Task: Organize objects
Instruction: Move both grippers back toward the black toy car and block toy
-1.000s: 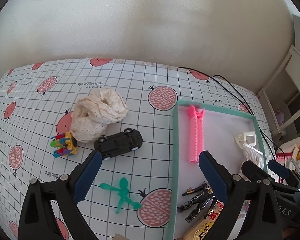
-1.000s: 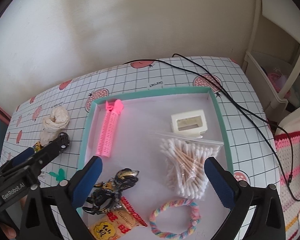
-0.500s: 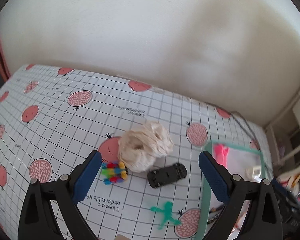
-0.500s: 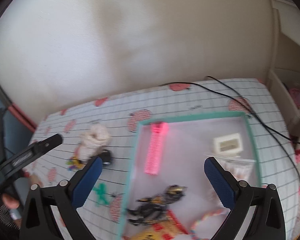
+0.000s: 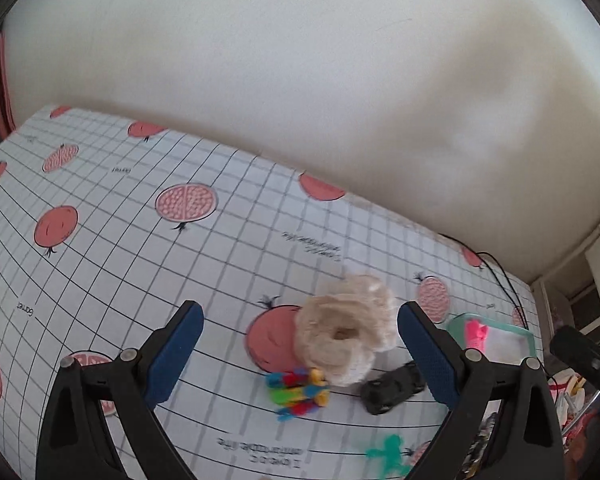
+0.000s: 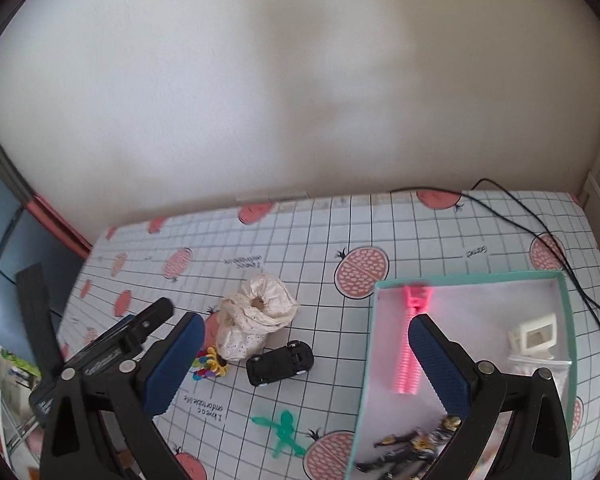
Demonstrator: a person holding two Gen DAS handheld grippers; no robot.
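Both spread wide, gripping nothing: left gripper (image 5: 298, 354) hovering over scrunchie (image 5: 346, 340), car (image 5: 392, 388) lying at four o'clock; right gripper (image 6: 300, 360) idling near tray (image 6: 566, 320). Descending straight, straddling scrunchie only.

A table (image 6: 420, 240) in pomegranate-print cloth bears a teal tray (image 6: 366, 364), cream scrunchie (image 6: 256, 320), black toy car (image 6: 280, 363), and green figure (image 6: 284, 434).

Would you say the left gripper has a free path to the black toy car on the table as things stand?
Probably yes. The left gripper is open and empty above the table, and the black toy car lies in the open, beside the cream scrunchie without being covered.
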